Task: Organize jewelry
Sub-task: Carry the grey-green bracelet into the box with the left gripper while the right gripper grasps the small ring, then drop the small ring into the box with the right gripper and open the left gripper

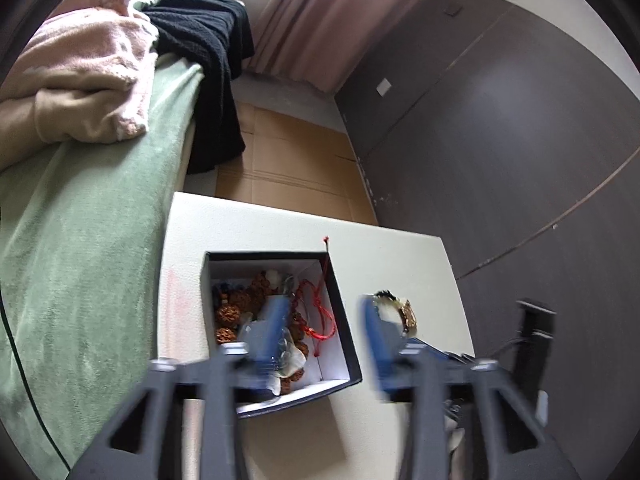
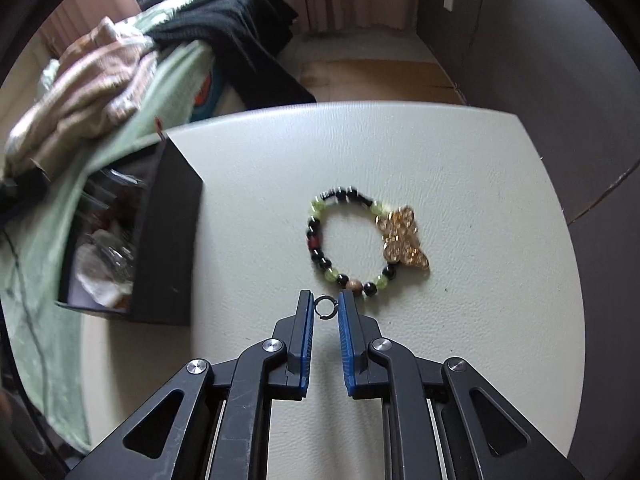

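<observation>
Right wrist view: small dark ring [image 2: 325,308] between fingertips of right gripper [image 2: 325,307], fingers nearly closed on it, contact unconfirmed. Beaded bracelet [image 2: 362,240] just beyond on worktop [image 2: 480,184], apart from black box [image 2: 168,240]. Left gripper [image 1: 326,332] blurred, fingers wide apart, empty, above box holding sorted jewelry, presumably between deposits.
</observation>
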